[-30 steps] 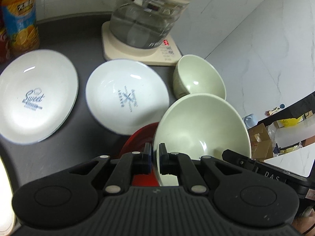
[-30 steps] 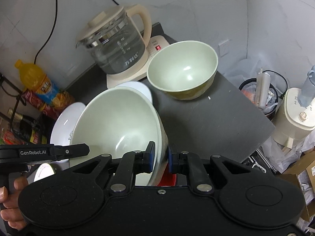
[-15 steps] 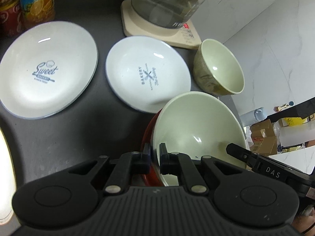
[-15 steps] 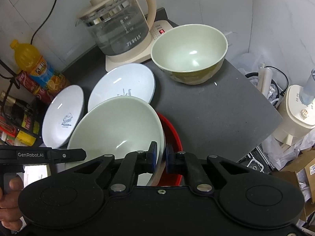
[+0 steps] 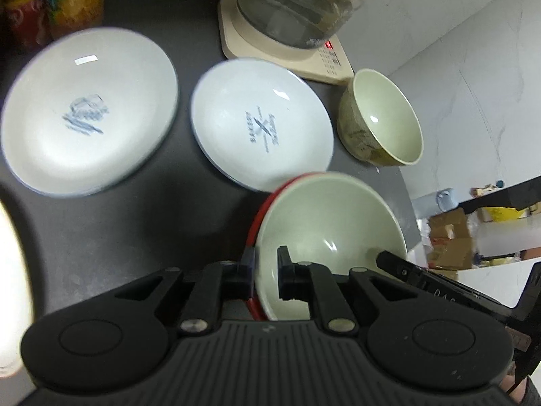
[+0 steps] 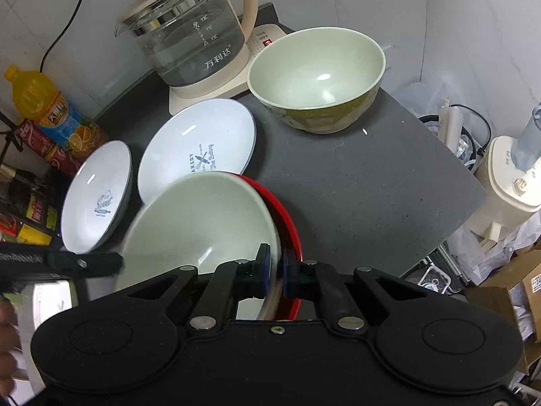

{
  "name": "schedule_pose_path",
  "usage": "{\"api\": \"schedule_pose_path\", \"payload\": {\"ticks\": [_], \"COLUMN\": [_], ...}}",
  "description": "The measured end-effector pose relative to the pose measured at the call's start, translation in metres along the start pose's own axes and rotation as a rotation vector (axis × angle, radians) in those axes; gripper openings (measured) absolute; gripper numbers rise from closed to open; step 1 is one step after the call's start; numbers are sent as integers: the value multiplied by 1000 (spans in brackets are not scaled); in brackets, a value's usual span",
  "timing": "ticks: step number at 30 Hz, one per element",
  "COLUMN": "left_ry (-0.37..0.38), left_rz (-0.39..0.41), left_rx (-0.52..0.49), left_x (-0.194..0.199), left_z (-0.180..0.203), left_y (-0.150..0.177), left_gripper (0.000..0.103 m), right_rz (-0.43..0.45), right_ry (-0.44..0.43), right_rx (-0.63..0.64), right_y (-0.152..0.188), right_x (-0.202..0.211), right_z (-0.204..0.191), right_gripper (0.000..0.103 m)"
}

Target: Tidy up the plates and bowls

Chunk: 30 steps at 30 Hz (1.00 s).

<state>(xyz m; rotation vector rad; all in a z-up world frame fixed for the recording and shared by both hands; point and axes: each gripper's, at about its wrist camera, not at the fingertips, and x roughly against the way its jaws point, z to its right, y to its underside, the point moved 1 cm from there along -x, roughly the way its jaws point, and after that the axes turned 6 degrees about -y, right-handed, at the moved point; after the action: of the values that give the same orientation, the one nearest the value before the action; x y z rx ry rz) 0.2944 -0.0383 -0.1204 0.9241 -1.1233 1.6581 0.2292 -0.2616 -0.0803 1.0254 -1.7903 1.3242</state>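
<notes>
Dark grey counter (image 6: 372, 182) against marbled white wall (image 6: 473, 34), both hand-held grippers, left (image 5: 263, 264) and right (image 6: 275, 264), pinching pale green bowl (image 6: 203, 223), cardboard boxes (image 6: 514, 291) beyond.

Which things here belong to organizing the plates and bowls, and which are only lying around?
For the job:
wide pale green bowl
red bowl
deep green bowl
bakery plate
second white plate

Only lying about:
glass kettle
orange juice bottle
red can
</notes>
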Motion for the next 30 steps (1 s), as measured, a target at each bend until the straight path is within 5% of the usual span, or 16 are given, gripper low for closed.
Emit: {"api": "schedule_pose_path", "payload": {"ticks": [6, 10, 12, 18, 24, 30], "left_ry": [-9, -12, -32, -36, -34, -35], "left_rz": [32, 35, 38, 82, 121, 146], "left_rx": [10, 1, -11, -37, -50, -41], "left_x": [11, 11, 10, 7, -1, -15], "left_z": [-3, 4, 11, 35, 62, 85], "left_y": [-6, -11, -14, -29, -48, -69], "left_gripper": [10, 11, 17, 40, 44, 44], "right_rz": [-16, -14, 6, 64, 112, 137], "right_ry": [-1, -52, -53, -91, -83, -101], "right_rx": [20, 10, 31, -21, -70, -113], "right_y": [-2, -6, -9, -27, -48, -68], "right_x": [-1, 8, 16, 31, 32, 25], "right_z": [-2, -2, -3, 17, 44, 69], "right_gripper": [8, 23, 31, 32, 47, 51]}}
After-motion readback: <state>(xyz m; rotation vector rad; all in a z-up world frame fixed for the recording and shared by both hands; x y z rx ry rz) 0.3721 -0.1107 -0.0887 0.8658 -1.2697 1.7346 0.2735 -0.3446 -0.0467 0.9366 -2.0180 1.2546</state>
